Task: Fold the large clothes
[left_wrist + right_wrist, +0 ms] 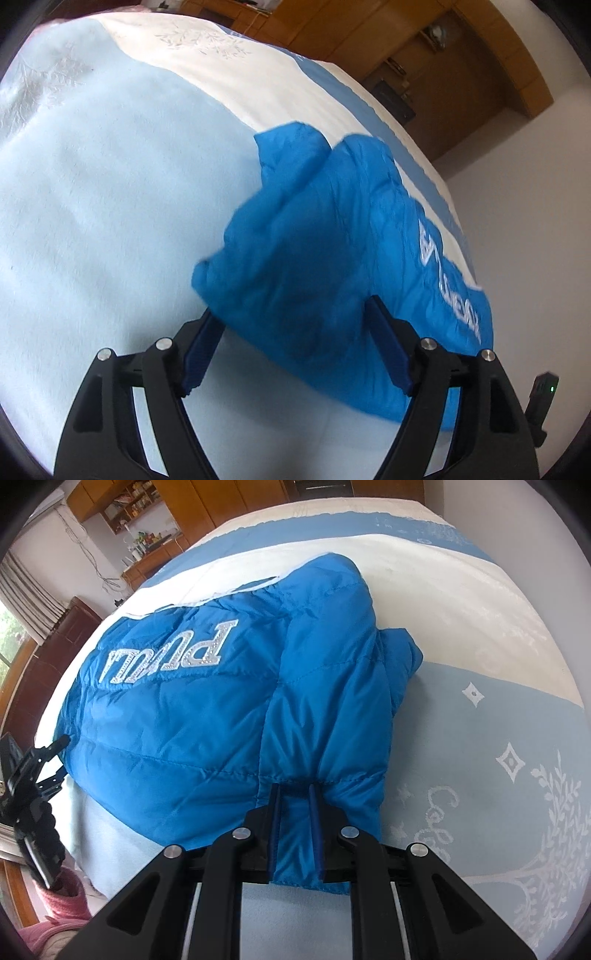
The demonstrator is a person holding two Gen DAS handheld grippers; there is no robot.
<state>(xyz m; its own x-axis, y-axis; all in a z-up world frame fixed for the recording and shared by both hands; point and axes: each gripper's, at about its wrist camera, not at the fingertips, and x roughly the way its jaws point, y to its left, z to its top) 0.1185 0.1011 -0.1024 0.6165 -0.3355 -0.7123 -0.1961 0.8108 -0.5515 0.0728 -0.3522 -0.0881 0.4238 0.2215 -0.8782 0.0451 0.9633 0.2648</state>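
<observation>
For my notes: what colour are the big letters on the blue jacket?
Silvery white with sparkly dots, on the blue jacket; the right wrist view shows the letters best.

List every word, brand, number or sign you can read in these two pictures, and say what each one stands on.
"PUM": silver letters, upside down, on the blue jacket; a further letter is folded away.
"Co..": pale embroidered script on the bedspread, rest unreadable.
White lettering on the jacket in the left wrist view: too blurred to read.

A big bed [480, 709] has a cover with light blue, white and darker blue stripes and white leaf patterns, and 1 puffy blue jacket [207, 716] lies folded on top of it.
</observation>
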